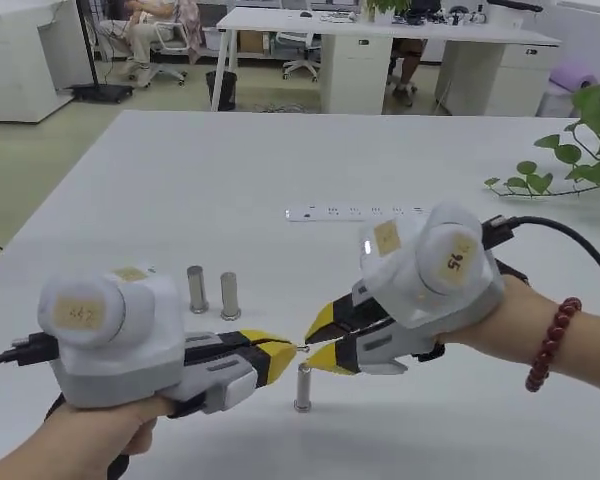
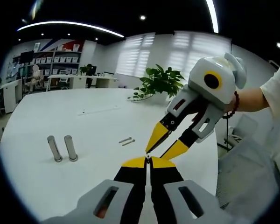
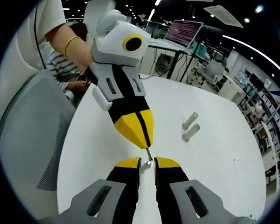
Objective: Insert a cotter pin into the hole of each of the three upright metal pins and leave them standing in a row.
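My left gripper (image 1: 286,348) had its fingers clenched on a cotter pin (image 3: 148,152), its tip hanging just above the upright metal pin (image 1: 303,388) near the table's (image 1: 280,160) front edge. The right gripper (image 1: 313,346) faced it nose to nose, fingers released. Two more pins (image 1: 229,296) stood side by side, farther toward the left edge.
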